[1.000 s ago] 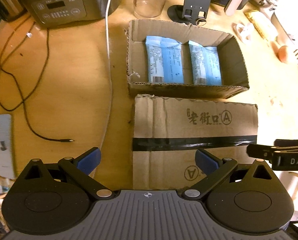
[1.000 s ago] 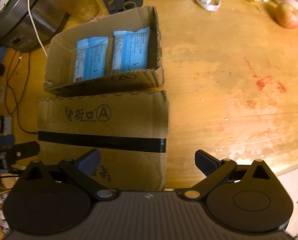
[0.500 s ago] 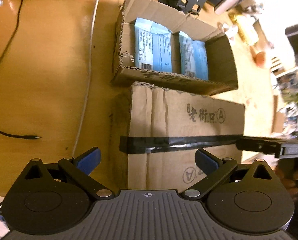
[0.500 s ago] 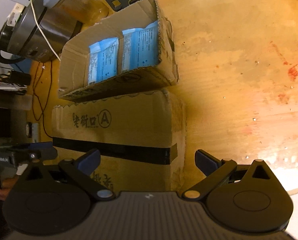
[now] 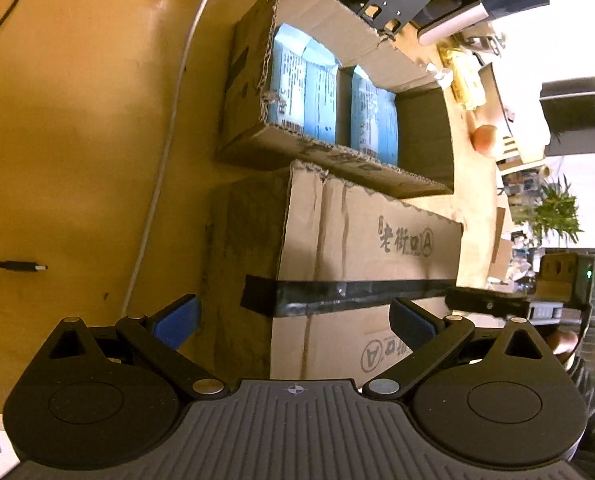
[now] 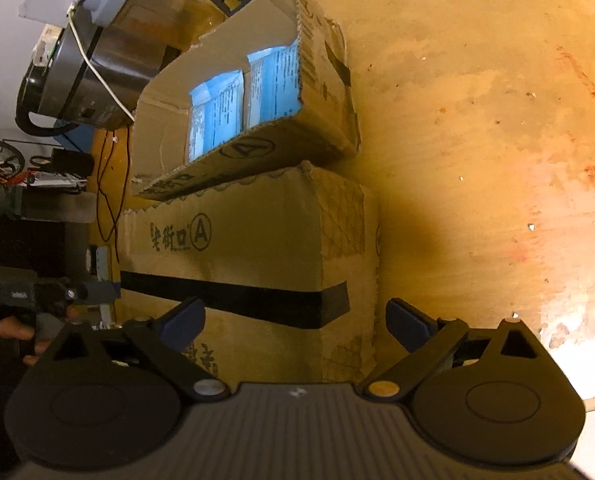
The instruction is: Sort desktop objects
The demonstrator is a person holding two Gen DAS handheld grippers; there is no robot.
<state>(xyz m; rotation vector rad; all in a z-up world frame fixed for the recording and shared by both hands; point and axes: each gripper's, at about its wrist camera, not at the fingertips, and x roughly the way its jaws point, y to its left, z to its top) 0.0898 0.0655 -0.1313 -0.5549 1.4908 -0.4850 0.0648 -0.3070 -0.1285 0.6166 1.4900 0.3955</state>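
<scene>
Two cardboard boxes touch mid-bench: taped closed box (image 5: 361,256) nearer, open box (image 5: 337,80) holding blue packets (image 5: 301,96) behind. Left gripper (image 5: 293,320) and right gripper (image 6: 293,320) both spread, flanking closed box. Wooden bench (image 6: 477,120) stained red.

blue packets (image 5: 309,96) partly hidden by box wall (image 5: 337,160)

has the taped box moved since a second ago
Cannot tell. The taped box still sits beside the open box; the shift in view looks like camera motion.

Closed taped carton (image 5: 369,264): top printed "老街口" plus circled "A". Far open carton (image 6: 249,148): circled "A" on near wall. Blue packets' (image 5: 305,92) print illegible.
</scene>
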